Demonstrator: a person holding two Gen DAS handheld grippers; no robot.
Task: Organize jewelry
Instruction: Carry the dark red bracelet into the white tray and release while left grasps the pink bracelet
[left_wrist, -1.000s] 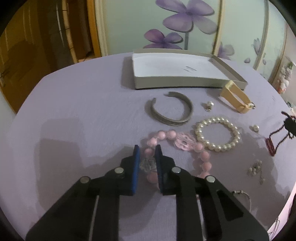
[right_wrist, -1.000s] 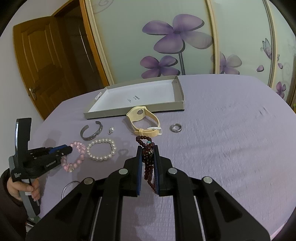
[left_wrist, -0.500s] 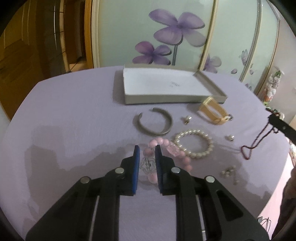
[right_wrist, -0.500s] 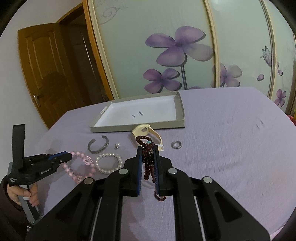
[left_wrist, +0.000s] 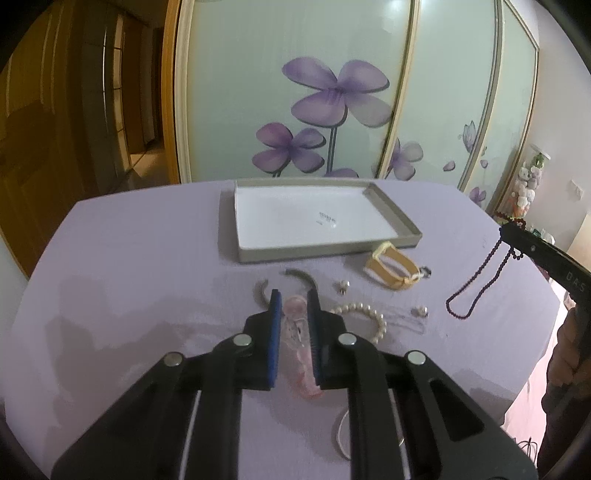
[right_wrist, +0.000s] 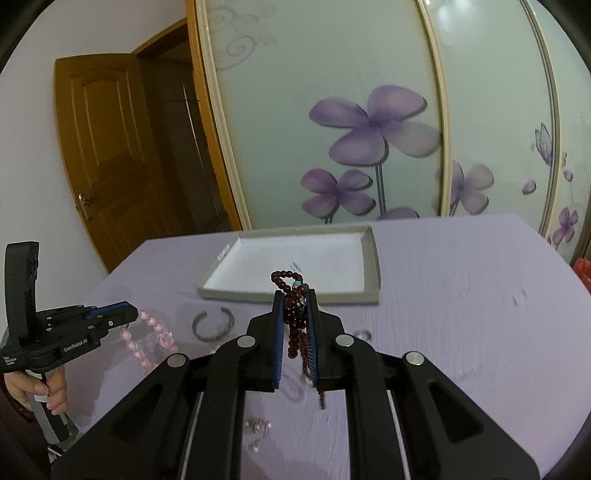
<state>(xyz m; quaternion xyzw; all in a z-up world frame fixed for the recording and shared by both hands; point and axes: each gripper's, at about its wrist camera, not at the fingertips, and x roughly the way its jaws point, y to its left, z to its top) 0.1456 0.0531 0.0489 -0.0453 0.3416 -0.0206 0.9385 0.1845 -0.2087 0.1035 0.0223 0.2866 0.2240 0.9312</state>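
My left gripper (left_wrist: 293, 299) is shut on a pink bead bracelet (left_wrist: 297, 343) and holds it above the purple table; the bracelet hangs from it in the right wrist view (right_wrist: 147, 339). My right gripper (right_wrist: 295, 299) is shut on a dark red bead necklace (right_wrist: 295, 325), lifted off the table; its loop dangles in the left wrist view (left_wrist: 476, 288). A shallow grey tray with a white inside (left_wrist: 399, 218) lies at the back, also in the right wrist view (right_wrist: 371, 266). On the table lie a silver cuff (left_wrist: 308, 277), a pearl bracelet (left_wrist: 376, 317) and a cream strap (left_wrist: 391, 269).
Small earrings (left_wrist: 343, 286) and a bead (left_wrist: 421, 312) lie near the pearls. A thin ring (left_wrist: 341, 439) lies near the table's front. A silver cuff (right_wrist: 214, 325) and small charms (right_wrist: 258, 428) show in the right wrist view. A flowered sliding door stands behind the table.
Both grippers have risen and tilted up. The pink bracelet has left the table in my left gripper. The red necklace has lifted higher and moved toward the tray.
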